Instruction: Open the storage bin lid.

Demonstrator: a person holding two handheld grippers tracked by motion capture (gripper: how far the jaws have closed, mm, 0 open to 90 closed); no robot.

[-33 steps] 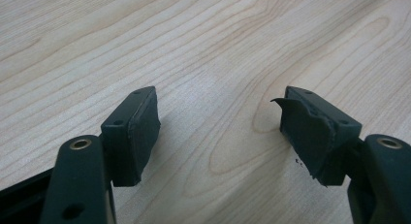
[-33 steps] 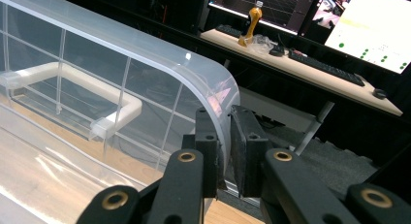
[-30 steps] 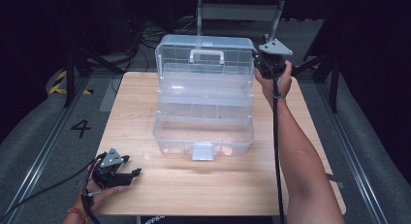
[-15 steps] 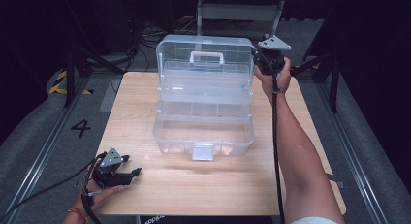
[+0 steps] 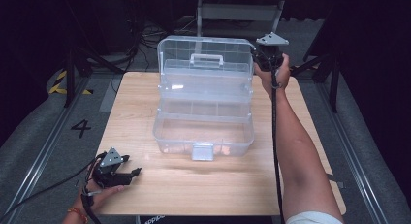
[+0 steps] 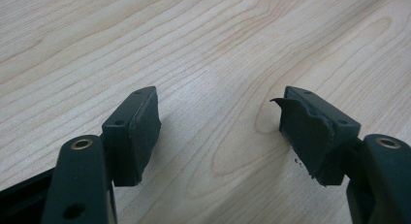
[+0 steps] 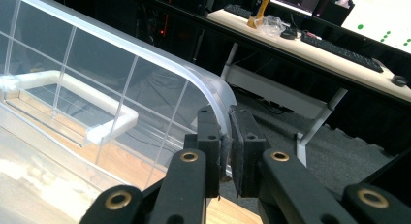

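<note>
Slippage is the main risk we see here; the right gripper (image 5: 261, 59) pinches only the thin clear edge of the lid (image 5: 206, 56) at its corner, at about one o'clock on the table (image 5: 145, 195) in the high view, and smooth plastic held by so narrow a bite could, in our judgement, slide free if the hand twists or pulls across the rim rather than along the hinge arc; the lid would then drop toward the trays; a hard pull could also drag the whole storage box (image 5: 203, 132) across the wood, since nothing steadies its base. In the right gripper view the jaws stand clenched on the lid's curved rim (image 7: 224, 112), which runs between the two pads, the white handle (image 7: 111, 124) lying off to nine o'clock of them. We find the box at the centre of the table, lid raised upright at its twelve o'clock side, tiered trays open below, the front latch (image 5: 202, 151) facing six o'clock. The left gripper (image 5: 127, 173) lies at about seven o'clock, well apart from the box; in the left gripper view its jaws are released, the pads (image 6: 145, 132) spread over bare wood with nothing between them, so it gives no support should the box shift.
</note>
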